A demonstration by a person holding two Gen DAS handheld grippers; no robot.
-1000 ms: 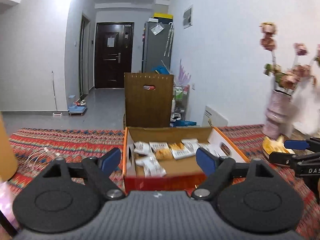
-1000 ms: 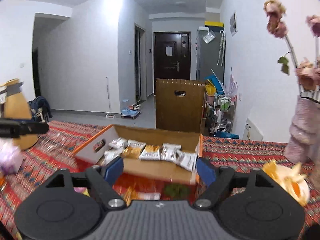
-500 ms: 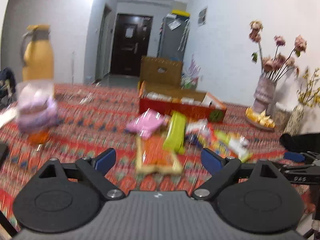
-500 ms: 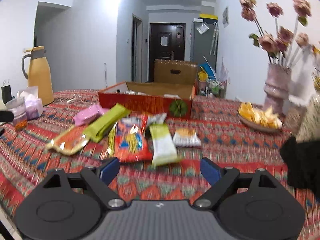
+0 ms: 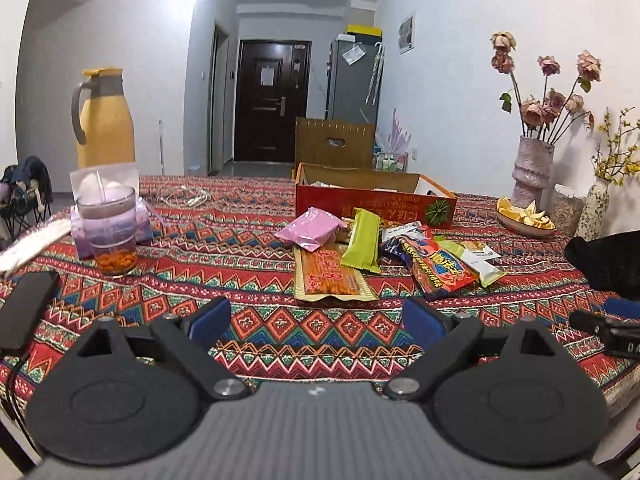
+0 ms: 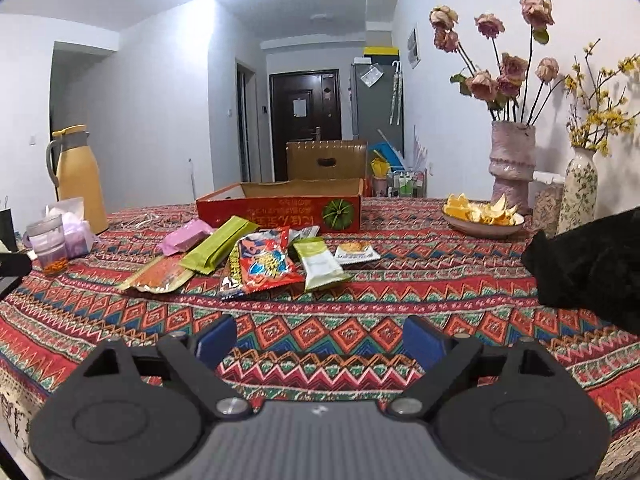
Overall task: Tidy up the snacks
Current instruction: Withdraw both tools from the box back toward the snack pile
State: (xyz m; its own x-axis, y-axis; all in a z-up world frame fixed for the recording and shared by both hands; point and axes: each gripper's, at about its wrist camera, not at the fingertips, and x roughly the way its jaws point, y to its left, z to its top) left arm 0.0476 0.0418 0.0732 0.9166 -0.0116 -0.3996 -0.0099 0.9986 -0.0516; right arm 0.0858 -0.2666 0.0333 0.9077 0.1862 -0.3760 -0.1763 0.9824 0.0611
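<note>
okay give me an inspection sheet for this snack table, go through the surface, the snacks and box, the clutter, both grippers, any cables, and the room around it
Surface: patterned tablecloth covers the table.
Job's things: red cardboard box open at the far side; loose snack packets in front of it, including pink packet, green bar, red packet, flat orange packet.
Clutter: yellow jug, cup, rose vase, bowl of orange peel, black cloth.
Grippers: left gripper and right gripper open, empty, short of the snacks.
Cables: white cord near the jug.
Surroundings: dark door, chair back.
</note>
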